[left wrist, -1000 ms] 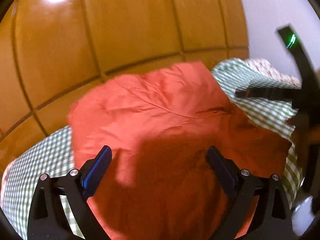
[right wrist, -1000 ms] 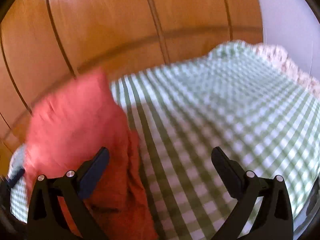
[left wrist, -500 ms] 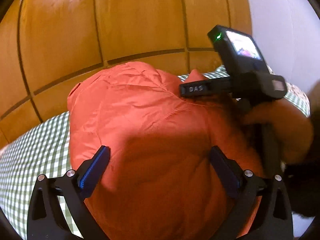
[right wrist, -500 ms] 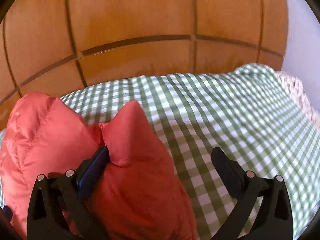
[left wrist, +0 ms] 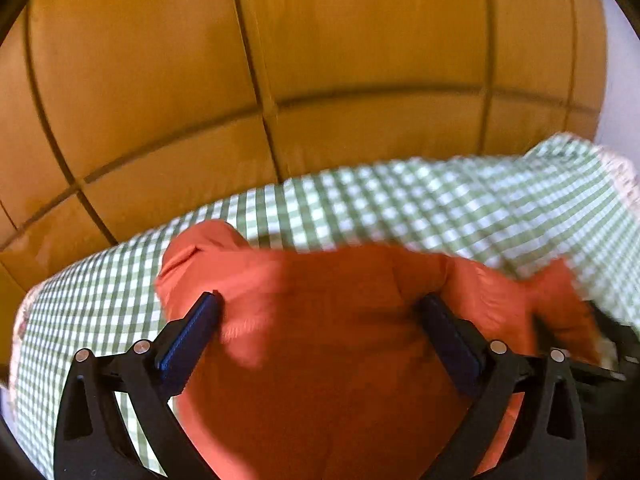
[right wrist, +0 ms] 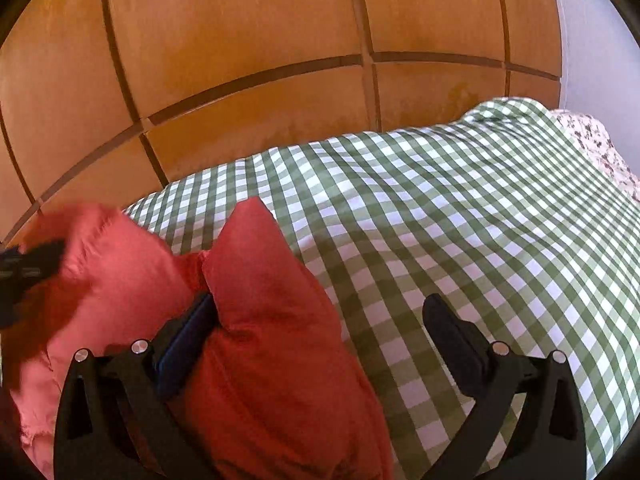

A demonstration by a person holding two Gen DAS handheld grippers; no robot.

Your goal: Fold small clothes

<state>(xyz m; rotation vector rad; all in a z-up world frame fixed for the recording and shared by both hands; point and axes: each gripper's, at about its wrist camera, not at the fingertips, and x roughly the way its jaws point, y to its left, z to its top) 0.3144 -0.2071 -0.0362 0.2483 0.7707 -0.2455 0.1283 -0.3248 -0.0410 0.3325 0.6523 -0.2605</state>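
Garment: orange quilted jacket (left wrist: 328,344) bunched on the green gingham sheet (right wrist: 460,240), wood panelling (right wrist: 240,40) beyond, ready for folding.
Left gripper (left wrist: 320,336): fingers spread, straddling the jacket without pinching.
Right gripper (right wrist: 320,336): fingers spread at the jacket's right edge, probably lining up a fold.

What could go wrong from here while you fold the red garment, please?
1. Both grippers, left and right, are open, so the garment is unheld and its puffy fold may spring back.
2. The right gripper's left finger sits in a crease; closing could pinch extra layers.
3. The checked sheet is loose and wrinkled, so a low grab might catch it too.
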